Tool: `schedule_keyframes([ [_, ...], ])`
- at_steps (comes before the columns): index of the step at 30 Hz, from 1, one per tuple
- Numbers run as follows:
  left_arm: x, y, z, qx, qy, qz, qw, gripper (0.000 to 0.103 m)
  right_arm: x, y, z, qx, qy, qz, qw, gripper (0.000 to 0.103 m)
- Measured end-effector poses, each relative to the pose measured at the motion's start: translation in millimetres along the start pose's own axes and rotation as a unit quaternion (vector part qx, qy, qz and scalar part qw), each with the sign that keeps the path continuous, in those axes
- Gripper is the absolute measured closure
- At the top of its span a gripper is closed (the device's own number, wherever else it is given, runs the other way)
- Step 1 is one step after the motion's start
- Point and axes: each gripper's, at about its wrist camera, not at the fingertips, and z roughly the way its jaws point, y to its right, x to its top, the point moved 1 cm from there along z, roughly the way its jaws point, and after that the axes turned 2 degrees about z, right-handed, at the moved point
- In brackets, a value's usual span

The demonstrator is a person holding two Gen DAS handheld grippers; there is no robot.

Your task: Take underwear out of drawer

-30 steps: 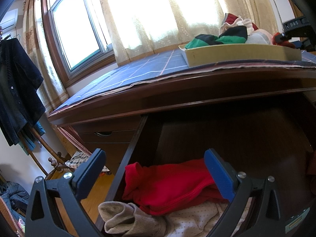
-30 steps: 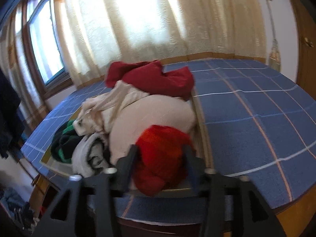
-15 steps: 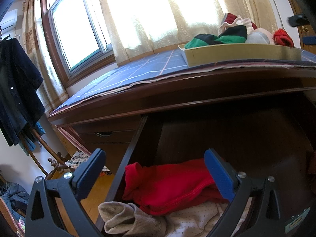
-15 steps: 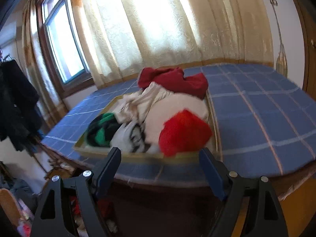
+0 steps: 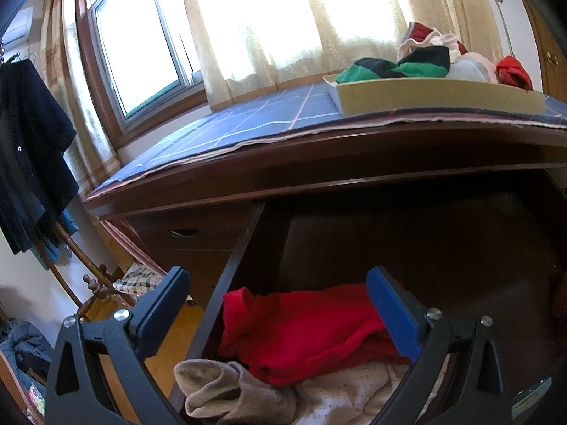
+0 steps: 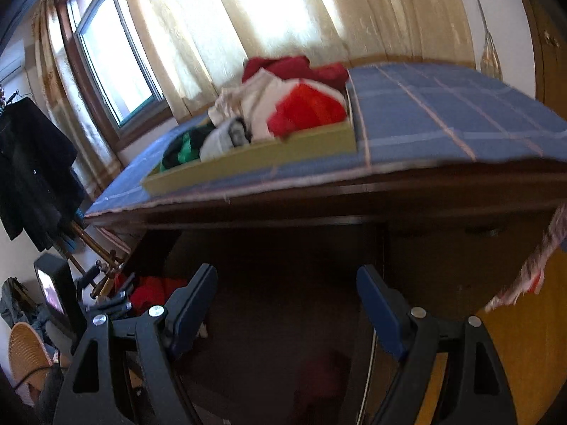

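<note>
A: Checking claws: left gripper (image 5: 278, 297) spread wide over the open drawer (image 5: 226, 283), nothing clamped. Right gripper (image 6: 287, 301)?

B: Jaws have just been opening; now wide, nothing between them.

A: Underwear?

B: Red underwear (image 5: 304, 329) lies in the drawer's near left corner; more sits piled in the tray (image 6: 248, 161) on the desk top.

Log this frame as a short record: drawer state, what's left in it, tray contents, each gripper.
drawer: open
in drawer: red garment, beige sock, white dotted cloth
tray: on the desk top, piled with clothes, a red piece at its near right corner
left gripper: open, above the red garment
right gripper: open, empty
</note>
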Motion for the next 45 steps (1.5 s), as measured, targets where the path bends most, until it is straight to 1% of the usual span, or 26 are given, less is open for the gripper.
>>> schedule_keyframes([
  [3, 0.4, -6.8, 3.7, -0.011, -0.009, -0.016, 0.9998, 0.001, -12.3, -2.8, 1.3, -0.002, -0.016, -0.009, 1.000, 0.020],
  [6, -0.4, -12.1, 6.0, -0.025, -0.014, -0.033, 0.9990, 0.001, -22.3, -13.5, 7.5, -0.008, -0.043, -0.041, 0.998, 0.020],
  [10, -1.0, -16.0, 8.5, -0.041, -0.017, -0.050, 0.9978, 0.001, -36.2, -28.3, 25.5, -0.022, -0.091, -0.085, 0.992, 0.020],
  [14, -1.3, -20.5, 10.9, -0.055, -0.018, -0.067, 0.9961, 0.001, -47.5, -35.0, 47.5, -0.040, -0.139, -0.109, 0.984, 0.020],
  [20, -2.6, -14.1, 7.5, -0.049, -0.009, -0.061, 0.9969, 0.001, -61.2, -33.3, 72.8, -0.071, -0.199, -0.134, 0.968, 0.021],
  [22, -3.0, -14.5, 7.6, -0.049, -0.008, -0.062, 0.9968, 0.001, -65.6, -29.6, 79.0, -0.078, -0.222, -0.132, 0.963, 0.026],
  [26, -2.9, -14.5, 6.5, -0.051, -0.008, -0.065, 0.9965, 0.001, -69.1, -32.9, 80.2, -0.095, -0.238, -0.159, 0.953, 0.027],
  [29, -3.4, -13.9, 6.3, -0.050, -0.006, -0.065, 0.9966, 0.001, -69.2, -32.5, 81.1, -0.099, -0.258, -0.163, 0.947, 0.028],
  [32, -3.5, -13.7, 6.1, -0.051, -0.006, -0.065, 0.9966, 0.001, -67.5, -32.1, 85.3, -0.106, -0.281, -0.163, 0.940, 0.034],
  [37, -3.1, -12.7, 5.3, -0.051, -0.004, -0.065, 0.9965, 0.001, -66.4, -28.7, 88.3, -0.116, -0.320, -0.161, 0.927, 0.047],
  [41, -3.2, -12.0, 3.8, -0.052, -0.002, -0.064, 0.9966, 0.001, -65.7, -28.1, 94.5, -0.123, -0.349, -0.164, 0.915, 0.049],
  [42, -3.1, -12.3, 3.3, -0.052, -0.002, -0.064, 0.9966, 0.001, -65.4, -27.9, 95.8, -0.124, -0.357, -0.164, 0.911, 0.051],
  [44, -2.5, -11.8, 2.9, -0.053, -0.001, -0.064, 0.9966, 0.001, -65.2, -26.0, 96.5, -0.126, -0.370, -0.167, 0.905, 0.057],
  [45, -2.3, -11.3, 2.6, -0.052, 0.000, -0.063, 0.9966, 0.001, -65.0, -25.5, 97.1, -0.126, -0.376, -0.172, 0.902, 0.062],
])
